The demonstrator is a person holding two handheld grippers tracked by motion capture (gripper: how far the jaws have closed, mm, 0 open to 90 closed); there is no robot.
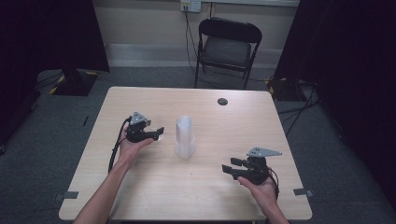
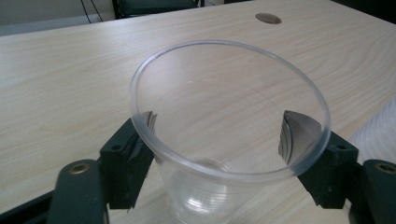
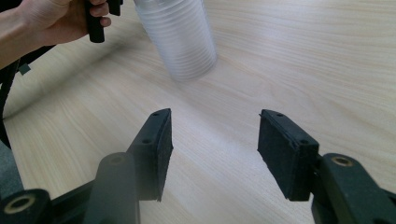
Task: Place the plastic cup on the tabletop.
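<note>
We see the high view dim and soft, its room corners nearly black, the pale tabletop [image 1: 187,186] evenly lit. Both close views are brighter; near claw bases blur, shadows faint.

Left gripper view: the clear ribbed plastic cup [image 2: 229,140] between the jaws is cut off at the bottom edge, base unseen; pad contact cannot be told. Right gripper view: beyond the jaws, the blurred translucent cup stack [image 3: 180,35] loses its top at the upper edge.

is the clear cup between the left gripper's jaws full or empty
Empty: through the clear plastic cup you see its bare bottom and the wooden table behind.
</note>
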